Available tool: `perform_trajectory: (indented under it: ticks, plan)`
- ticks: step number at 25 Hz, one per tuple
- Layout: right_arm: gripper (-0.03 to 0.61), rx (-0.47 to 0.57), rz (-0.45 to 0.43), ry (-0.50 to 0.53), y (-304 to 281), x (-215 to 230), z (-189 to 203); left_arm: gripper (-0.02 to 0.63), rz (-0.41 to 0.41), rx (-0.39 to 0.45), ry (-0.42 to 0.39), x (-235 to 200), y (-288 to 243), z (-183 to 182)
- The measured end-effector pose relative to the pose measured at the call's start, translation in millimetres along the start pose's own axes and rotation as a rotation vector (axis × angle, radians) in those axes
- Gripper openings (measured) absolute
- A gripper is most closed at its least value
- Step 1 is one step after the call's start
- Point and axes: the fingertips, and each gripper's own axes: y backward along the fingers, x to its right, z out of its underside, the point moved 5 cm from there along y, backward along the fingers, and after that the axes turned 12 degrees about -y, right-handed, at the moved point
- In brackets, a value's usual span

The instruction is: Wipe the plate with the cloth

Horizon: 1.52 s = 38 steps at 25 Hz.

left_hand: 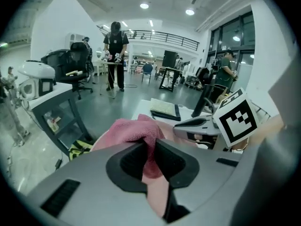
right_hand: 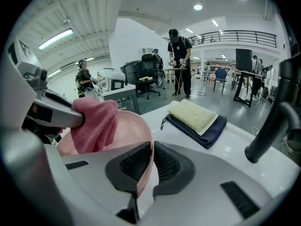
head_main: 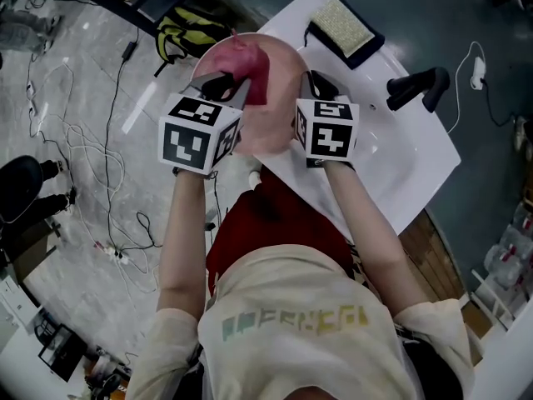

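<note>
Fingers (left_hand: 128, 163) of left gripper (left_hand: 150, 149) tight on cloth (left_hand: 135, 129), right gripper's (right_hand: 152, 150) on plate (right_hand: 126, 125) rim, forearms (head_main: 185, 232) outstretched.

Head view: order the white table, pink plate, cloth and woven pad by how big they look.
1. white table
2. pink plate, though partly hidden
3. cloth and woven pad look about alike. The cloth is bunched and partly hidden, so I won't rank these two.

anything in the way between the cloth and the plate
Nothing visible. The left tongs are shut on the cloth, which hangs right over the inside of the plate, and the right tongs grip its rim.
</note>
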Motion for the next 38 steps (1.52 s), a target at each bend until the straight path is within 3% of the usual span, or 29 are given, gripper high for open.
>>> perform_trajectory:
  ticks: [6, 10, 16, 38]
  plan:
    - [0.041, -0.005, -0.016, -0.010, 0, 2, -2, 0.060, 0.120, -0.045, -0.039, 39, -44, -13]
    - [0.041, -0.006, -0.026, -0.015, 0, 5, -2, 0.060, 0.140, -0.095, -0.092, 56, -64, -11]
    - [0.041, -0.001, -0.020, 0.003, 1, 10, -2, 0.060, 0.068, -0.149, -0.144, 49, -63, -3]
    - [0.041, -0.007, 0.006, 0.038, 1, 3, 6, 0.060, -0.166, -0.195, -0.024, -26, 14, 69]
